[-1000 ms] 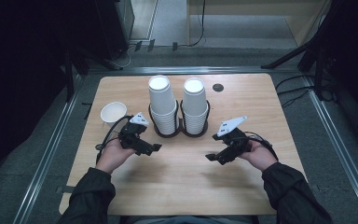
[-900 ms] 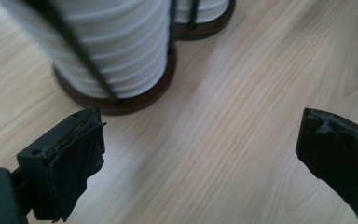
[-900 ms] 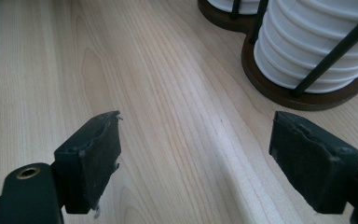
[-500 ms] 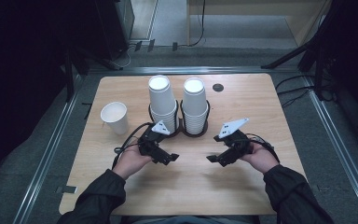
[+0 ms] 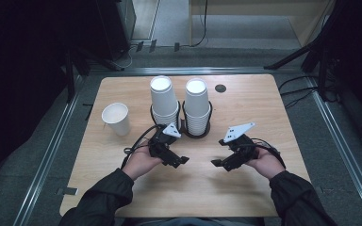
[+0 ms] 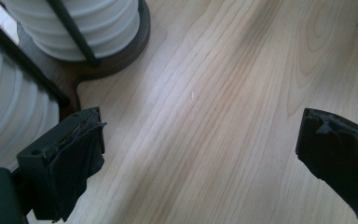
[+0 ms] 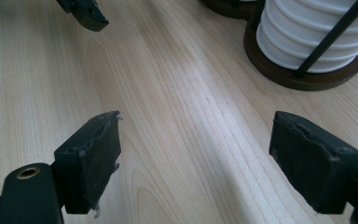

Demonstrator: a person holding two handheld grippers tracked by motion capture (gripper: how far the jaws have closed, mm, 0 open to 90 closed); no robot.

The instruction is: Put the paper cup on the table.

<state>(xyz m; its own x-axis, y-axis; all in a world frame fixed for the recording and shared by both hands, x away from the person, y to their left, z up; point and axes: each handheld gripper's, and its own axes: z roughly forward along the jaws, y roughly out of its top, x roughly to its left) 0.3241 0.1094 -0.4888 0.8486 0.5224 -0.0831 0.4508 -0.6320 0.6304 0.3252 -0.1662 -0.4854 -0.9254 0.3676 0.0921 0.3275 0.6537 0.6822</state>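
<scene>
- The left gripper [image 5: 178, 161] hovers over the pale wood-grain worktop [image 5: 245, 108], just in front of the cup holder [image 5: 195, 133]; its black jaws are spread wide with nothing between them.
- The right gripper [image 5: 218, 164] sits opposite, well apart from the holder, its jaws likewise released and empty; the rubbery pads look frayed at the edges.
- Two stacks of white paper cups, the left stack [image 5: 163, 101] and the right stack [image 5: 197, 104], stand upright in the dark round-based holder with thin black wire uprights; their rolled rims form ridged bands.
- A single paper cup [image 5: 116, 118] stands alone, left of the stacks.
</scene>
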